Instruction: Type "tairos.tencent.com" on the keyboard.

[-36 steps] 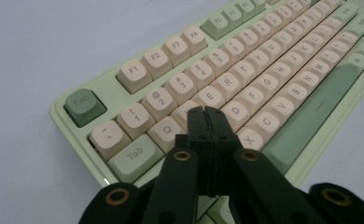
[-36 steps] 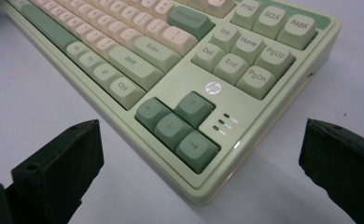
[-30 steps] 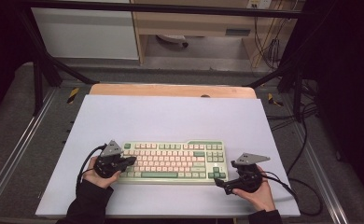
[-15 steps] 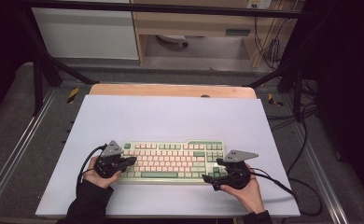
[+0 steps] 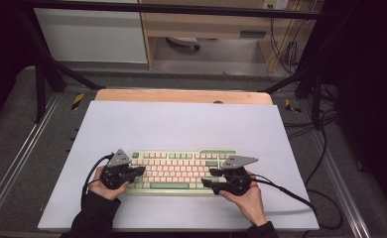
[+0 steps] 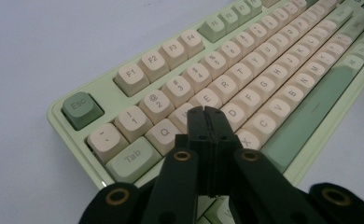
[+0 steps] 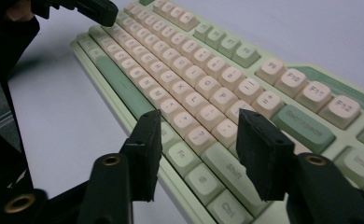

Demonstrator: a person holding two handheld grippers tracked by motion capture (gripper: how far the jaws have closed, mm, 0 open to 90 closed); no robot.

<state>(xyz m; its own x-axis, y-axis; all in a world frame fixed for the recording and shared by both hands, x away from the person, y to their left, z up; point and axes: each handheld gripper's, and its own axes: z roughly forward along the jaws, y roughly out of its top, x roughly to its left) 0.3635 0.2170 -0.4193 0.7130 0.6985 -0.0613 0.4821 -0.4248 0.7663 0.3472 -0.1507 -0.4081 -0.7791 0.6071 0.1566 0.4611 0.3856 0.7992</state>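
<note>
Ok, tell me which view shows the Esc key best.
The left gripper view: the green Esc key sits close, its label readable. The high view shows it as a tiny green square; in the right gripper view I cannot make it out.

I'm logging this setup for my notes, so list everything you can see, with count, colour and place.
keyboard: one, pale green case with cream and green keys, near edge of the mat, between the two tools.
mat: one, pale lilac-grey, covering most of the table.
table: one, wooden strip showing beyond the mat's far edge.
cables: several, dark, hanging at the far right behind the table.
left tool: one, black, jaws shut with nothing between them, tips over the keyboard's left-hand letter keys.
right tool: one, black, jaws apart and just been closing, nothing gripped, over the keyboard's right end.
left hand: one, dark sleeve, holding the left tool.
right hand: one, holding the right tool.
</note>
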